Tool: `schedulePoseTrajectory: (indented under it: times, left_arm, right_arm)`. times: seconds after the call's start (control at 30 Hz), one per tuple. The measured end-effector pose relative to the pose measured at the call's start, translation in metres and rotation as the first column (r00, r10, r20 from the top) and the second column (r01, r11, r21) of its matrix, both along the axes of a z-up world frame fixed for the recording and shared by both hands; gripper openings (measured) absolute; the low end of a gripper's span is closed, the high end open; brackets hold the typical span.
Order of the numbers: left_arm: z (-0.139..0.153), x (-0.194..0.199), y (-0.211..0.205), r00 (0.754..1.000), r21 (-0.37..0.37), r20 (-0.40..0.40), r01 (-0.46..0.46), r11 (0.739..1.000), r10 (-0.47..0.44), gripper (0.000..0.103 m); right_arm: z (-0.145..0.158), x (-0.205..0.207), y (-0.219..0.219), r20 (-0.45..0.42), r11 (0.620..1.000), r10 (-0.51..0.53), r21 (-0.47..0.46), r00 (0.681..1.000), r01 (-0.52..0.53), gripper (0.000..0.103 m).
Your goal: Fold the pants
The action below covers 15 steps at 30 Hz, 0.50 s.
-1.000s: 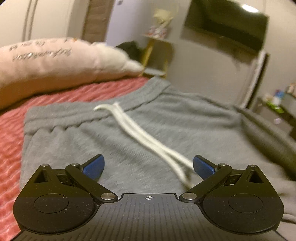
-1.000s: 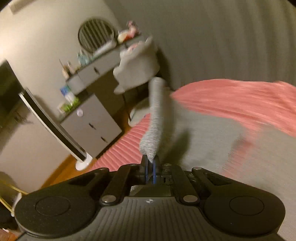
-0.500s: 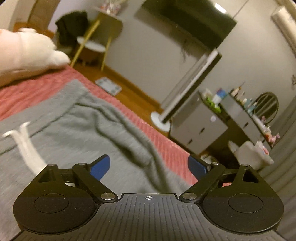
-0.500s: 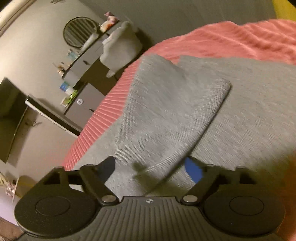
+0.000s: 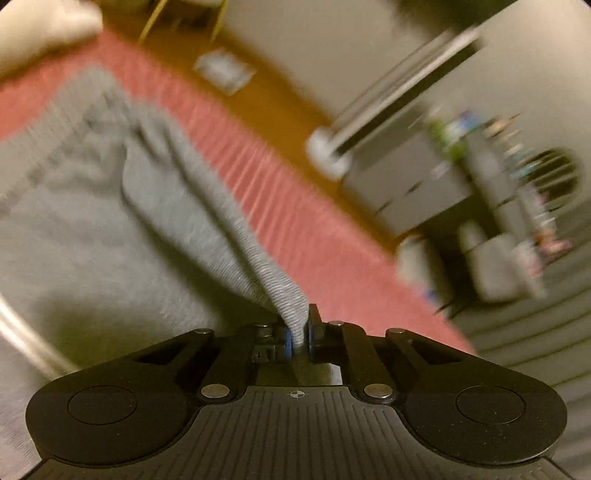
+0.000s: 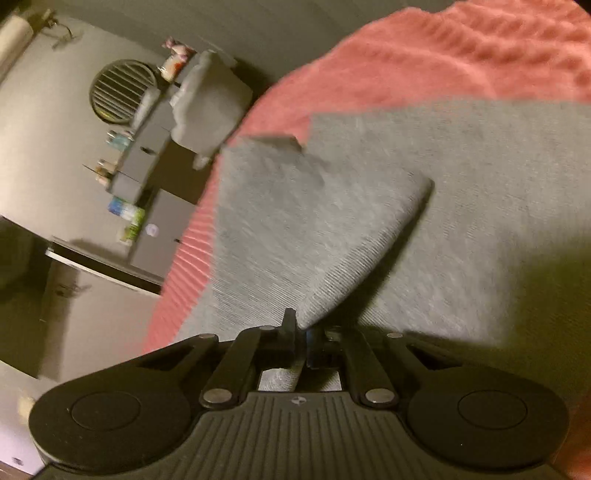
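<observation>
Grey sweatpants (image 5: 110,229) lie on a red ribbed bedspread (image 5: 280,206). My left gripper (image 5: 298,332) is shut on a fold of the grey fabric near the bed's side edge, and the cloth rises to it as a ridge. In the right wrist view the pants (image 6: 480,206) show a folded-over leg flap (image 6: 317,221) lying on the layer beneath. My right gripper (image 6: 301,334) is shut on the near corner of that flap. A white drawstring (image 5: 22,332) shows at the left edge.
The bed edge drops to a wooden floor (image 5: 280,99). Beyond stand a grey drawer unit (image 5: 417,184), a grey chair (image 6: 210,107), a round mirror (image 6: 123,90) and a white pillow (image 5: 40,26) at the bed's head. The bedspread (image 6: 424,66) extends past the pants.
Both grippers were open half a second ago and have shut on grey fabric. The left gripper swung right from the waistband and drawstring toward the bed's side edge.
</observation>
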<state>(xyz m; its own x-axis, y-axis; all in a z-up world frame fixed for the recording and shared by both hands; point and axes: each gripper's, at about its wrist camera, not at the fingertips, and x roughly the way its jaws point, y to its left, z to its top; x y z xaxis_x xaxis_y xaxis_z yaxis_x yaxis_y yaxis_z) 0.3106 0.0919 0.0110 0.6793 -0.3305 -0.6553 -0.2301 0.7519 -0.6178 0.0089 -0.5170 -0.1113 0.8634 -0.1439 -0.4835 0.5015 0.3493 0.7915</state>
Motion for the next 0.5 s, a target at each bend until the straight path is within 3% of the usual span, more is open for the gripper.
schedulePoseTrajectory:
  times: [0.1,0.17,0.23,0.3,0.37,0.4,0.47,0.5]
  left_arm:
    - [0.030,-0.086,0.010,0.985,-0.016,0.174,-0.006,1.000,0.009,0.009]
    - [0.034,-0.146,0.011,0.973,0.021,0.230,0.001,1.000,-0.006,0.010]
    - [0.012,-0.187,0.009,0.986,0.049,0.168,-0.008,0.999,0.000,0.016]
    - [-0.025,-0.216,0.012,0.998,0.076,0.048,-0.037,0.996,0.034,0.024]
    - [-0.055,-0.232,0.023,0.994,0.098,-0.057,-0.083,0.992,0.089,0.024]
    - [-0.064,-0.237,0.032,0.991,0.099,-0.066,-0.110,0.989,0.117,0.024]
    - [-0.063,-0.243,0.051,0.983,0.089,-0.021,-0.182,0.979,0.185,0.045]
    - [-0.058,-0.243,0.060,0.975,0.073,0.022,-0.223,0.972,0.222,0.075]
  right_arm:
    - [0.033,-0.027,0.002,0.101,0.996,-0.034,-0.077,0.994,0.042,0.004]
    - [0.048,-0.051,0.003,0.157,0.988,-0.045,-0.141,0.987,0.068,0.004]
    - [0.052,-0.068,0.002,0.143,0.978,-0.040,-0.198,0.989,0.068,0.004]
    - [0.040,-0.078,-0.002,0.038,0.975,-0.054,-0.212,0.998,0.061,0.005]
    - [0.019,-0.082,-0.007,-0.070,0.981,-0.068,-0.187,0.995,0.054,0.007]
    - [0.007,-0.082,-0.009,-0.114,0.986,-0.061,-0.161,0.992,0.042,0.010]
    - [-0.008,-0.081,-0.010,-0.168,0.993,-0.047,-0.118,0.985,0.027,0.013]
    - [-0.014,-0.080,-0.010,-0.165,0.995,-0.027,-0.103,0.986,0.010,0.016]
